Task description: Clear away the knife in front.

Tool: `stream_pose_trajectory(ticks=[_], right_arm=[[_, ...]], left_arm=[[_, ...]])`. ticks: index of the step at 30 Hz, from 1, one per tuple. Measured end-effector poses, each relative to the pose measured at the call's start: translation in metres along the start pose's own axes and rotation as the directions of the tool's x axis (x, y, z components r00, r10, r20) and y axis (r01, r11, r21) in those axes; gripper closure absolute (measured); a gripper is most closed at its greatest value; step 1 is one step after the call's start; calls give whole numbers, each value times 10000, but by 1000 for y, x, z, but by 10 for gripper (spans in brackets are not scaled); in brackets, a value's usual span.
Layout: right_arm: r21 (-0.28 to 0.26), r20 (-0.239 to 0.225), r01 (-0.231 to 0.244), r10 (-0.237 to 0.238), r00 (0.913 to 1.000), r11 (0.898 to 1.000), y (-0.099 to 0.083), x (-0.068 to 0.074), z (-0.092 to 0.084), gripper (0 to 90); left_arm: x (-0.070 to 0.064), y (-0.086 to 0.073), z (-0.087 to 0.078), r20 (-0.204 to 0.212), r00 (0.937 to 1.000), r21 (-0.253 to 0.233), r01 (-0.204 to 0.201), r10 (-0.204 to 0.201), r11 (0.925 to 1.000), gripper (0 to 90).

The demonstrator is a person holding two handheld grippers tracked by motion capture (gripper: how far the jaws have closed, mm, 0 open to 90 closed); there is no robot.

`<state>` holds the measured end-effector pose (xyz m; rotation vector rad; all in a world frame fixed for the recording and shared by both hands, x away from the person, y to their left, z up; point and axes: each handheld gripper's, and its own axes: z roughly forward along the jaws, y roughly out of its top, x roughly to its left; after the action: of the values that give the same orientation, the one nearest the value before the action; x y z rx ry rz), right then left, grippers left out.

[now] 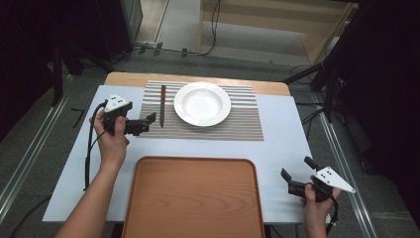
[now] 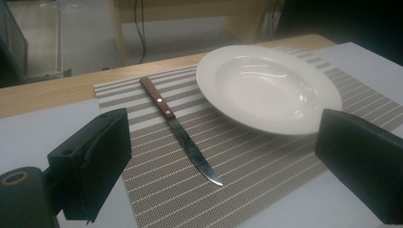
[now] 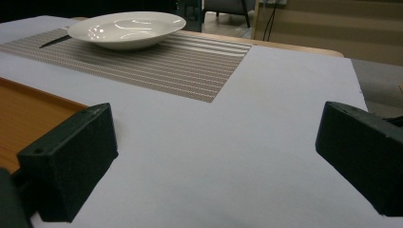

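Note:
A wooden-handled table knife point(image 1: 162, 105) lies on a striped placemat point(image 1: 237, 124), just left of an empty white deep plate point(image 1: 202, 103). My left gripper point(image 1: 147, 123) hovers open at the mat's left edge, a short way left of the knife's tip. In the left gripper view the knife point(image 2: 178, 130) lies between the open gripper's point(image 2: 221, 142) jaws, blade tip nearest, and the plate point(image 2: 268, 88) sits to its right. My right gripper point(image 1: 298, 168) stands open over bare table at the front right, holding nothing. The right gripper view has the gripper point(image 3: 216, 118) facing the plate point(image 3: 126, 28) far off.
A large, empty orange-brown tray point(image 1: 193, 198) occupies the table's front middle; its edge point(image 3: 28, 114) lies left of the right gripper. White sheet point(image 1: 282, 134) covers the table. Table edges drop to grey floor with cables and dark stands.

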<state>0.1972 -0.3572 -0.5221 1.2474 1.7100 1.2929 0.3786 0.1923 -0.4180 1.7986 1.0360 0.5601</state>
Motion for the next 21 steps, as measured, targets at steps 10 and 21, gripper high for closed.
stream_pose_trajectory(ticks=[10, 21], right_arm=[[-9, -22, 6, -6, 10000, 10000, 0, 0, 0, 0], [-2, -12, 20, -20, 10000, 10000, 0, 0, 0, 0]], left_arm=[[6, 11, 25, -114, 9996, 309, 249, -245, 9992, 41], [13, 21, 51, -266, 9966, 699, 795, -778, 9944, 80]])
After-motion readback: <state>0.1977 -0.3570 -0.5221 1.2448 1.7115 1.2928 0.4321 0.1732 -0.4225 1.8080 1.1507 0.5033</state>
